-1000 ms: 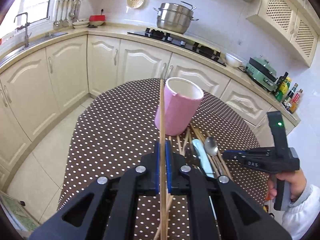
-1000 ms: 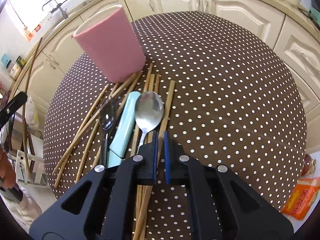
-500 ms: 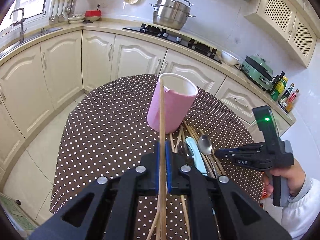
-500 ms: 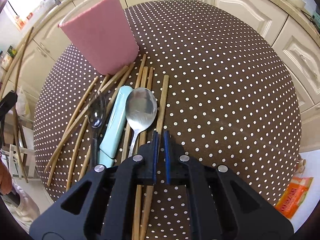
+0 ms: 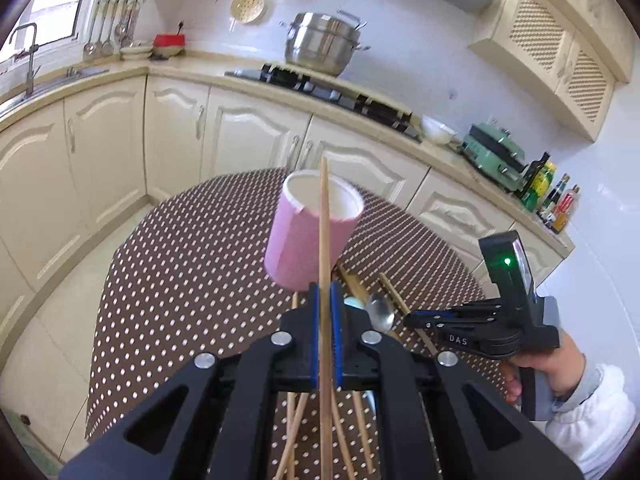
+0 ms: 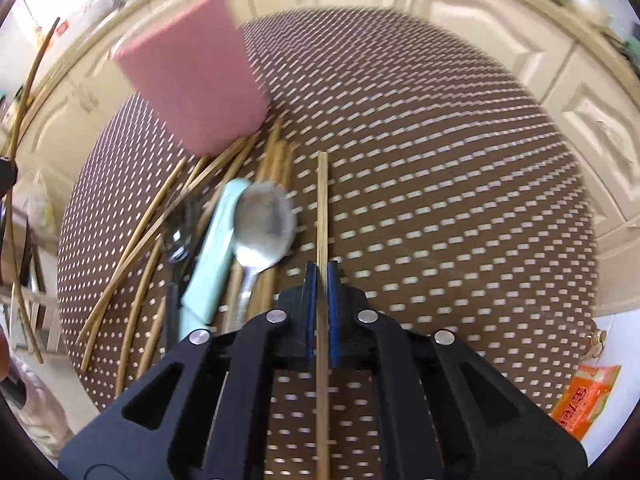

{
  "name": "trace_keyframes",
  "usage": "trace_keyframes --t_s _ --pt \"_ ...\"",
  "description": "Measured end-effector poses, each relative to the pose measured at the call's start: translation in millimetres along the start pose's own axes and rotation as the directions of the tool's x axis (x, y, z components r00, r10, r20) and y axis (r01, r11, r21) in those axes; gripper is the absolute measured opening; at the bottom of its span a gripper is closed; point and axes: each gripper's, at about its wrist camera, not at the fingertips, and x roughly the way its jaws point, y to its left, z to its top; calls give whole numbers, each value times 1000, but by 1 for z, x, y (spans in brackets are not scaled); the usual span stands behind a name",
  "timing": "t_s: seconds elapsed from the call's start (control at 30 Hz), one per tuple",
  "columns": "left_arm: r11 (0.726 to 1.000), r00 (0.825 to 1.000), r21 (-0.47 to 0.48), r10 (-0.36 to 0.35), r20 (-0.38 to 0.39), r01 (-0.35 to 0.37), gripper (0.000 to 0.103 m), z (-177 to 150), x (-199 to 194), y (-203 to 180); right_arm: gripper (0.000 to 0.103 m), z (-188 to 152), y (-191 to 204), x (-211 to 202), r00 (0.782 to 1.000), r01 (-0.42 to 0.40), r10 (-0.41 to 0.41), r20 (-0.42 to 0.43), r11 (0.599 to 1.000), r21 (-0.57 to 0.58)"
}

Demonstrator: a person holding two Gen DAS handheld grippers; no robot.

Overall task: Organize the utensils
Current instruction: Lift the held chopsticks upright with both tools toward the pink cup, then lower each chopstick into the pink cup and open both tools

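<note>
A pink cup (image 5: 312,232) stands upright on the round dotted table (image 5: 180,280); it also shows in the right wrist view (image 6: 192,80). My left gripper (image 5: 325,296) is shut on a bamboo chopstick (image 5: 324,220) whose tip points up in front of the cup's mouth. My right gripper (image 6: 322,276) is shut on another chopstick (image 6: 322,204), lifted off the table; it shows from the side in the left wrist view (image 5: 416,316). Several chopsticks (image 6: 132,256), a metal spoon (image 6: 264,220), a darker spoon (image 6: 176,236) and a pale green handle (image 6: 214,256) lie by the cup.
Cream kitchen cabinets (image 5: 100,140) and a counter with a steel pot (image 5: 320,44) ring the table. An orange packet (image 6: 584,400) lies on the floor at the right. The right half of the table (image 6: 460,200) holds no utensils.
My right gripper closed on a chopstick from the pile's right edge and lifted it; the view is motion-blurred. My left gripper carried its chopstick up, its tip now at the cup's mouth.
</note>
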Motion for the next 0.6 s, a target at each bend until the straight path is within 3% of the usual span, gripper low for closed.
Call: trace_keyframes --t_s 0.17,0.23,0.37,0.6 --pt "999 993 5 -42 113 41 5 15 -8 -10 6 11 -11 -47 981 -60 52 185 998 37" --pt "999 988 20 -47 144 44 5 23 -8 -15 6 18 -8 -68 957 -92 80 280 995 31" --pt "998 975 49 -48 218 38 5 42 -5 -28 6 34 8 -104 888 -136 127 443 991 -13" --pt "996 939 75 -63 339 40 5 79 -1 -41 6 65 7 -160 804 -184 195 562 980 -77"
